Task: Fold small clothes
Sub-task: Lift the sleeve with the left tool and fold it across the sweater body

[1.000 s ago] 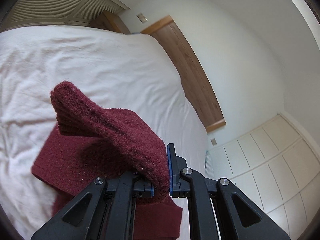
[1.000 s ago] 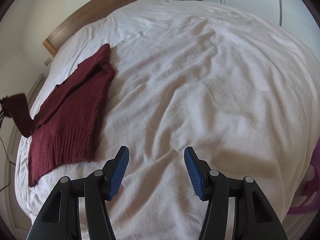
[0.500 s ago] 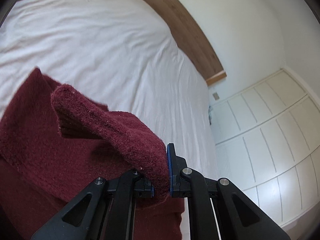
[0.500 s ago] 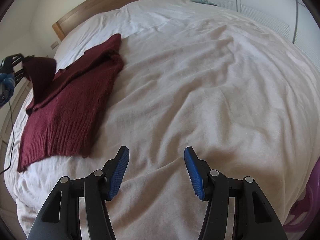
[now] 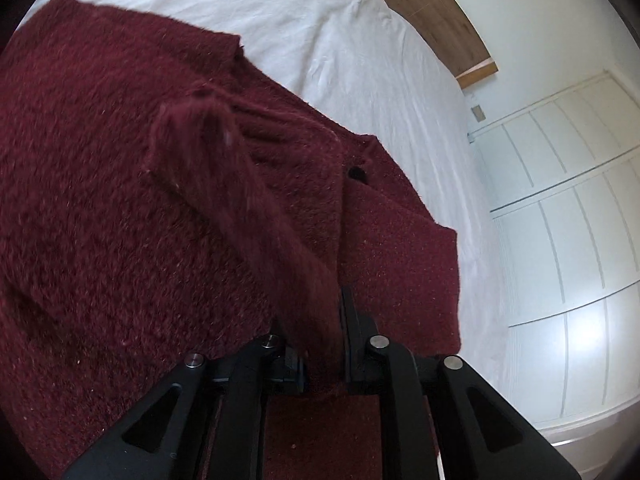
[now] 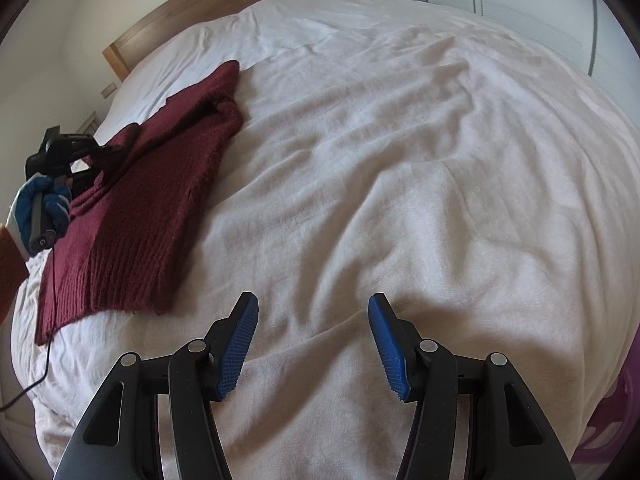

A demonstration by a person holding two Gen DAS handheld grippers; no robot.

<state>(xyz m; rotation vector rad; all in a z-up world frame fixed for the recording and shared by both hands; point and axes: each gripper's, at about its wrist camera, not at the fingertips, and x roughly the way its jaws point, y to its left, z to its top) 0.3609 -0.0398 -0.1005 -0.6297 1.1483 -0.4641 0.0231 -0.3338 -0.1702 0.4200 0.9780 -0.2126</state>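
Over the bed's point(image 6: 400, 160) left edge, left gripper point(image 5: 320, 332) easing open, sleeve point(image 5: 240, 200) between its pads, seemingly laid across the sweater point(image 6: 152, 200); right gripper point(image 6: 314, 340) open, empty, well apart.

The sleeve point(image 5: 224, 184) running forward from the left gripper point(image 5: 320, 344) is smeared by motion, so its cuff and knit cannot be read, and its near end hides the inner faces of the opening jaws; whether the pads press on it cannot be told. The sweater point(image 5: 100, 220) runs off the left and bottom edges of the left wrist view. In the right wrist view the gloved hand point(image 6: 40, 204) is cut by the left edge, and the left gripper there is too small to show its jaws. A purple thing point(image 6: 616, 408) at the lower right is mostly cropped and cannot be identified. The headboard point(image 6: 224, 4) is partly hidden behind the bed point(image 6: 400, 160).
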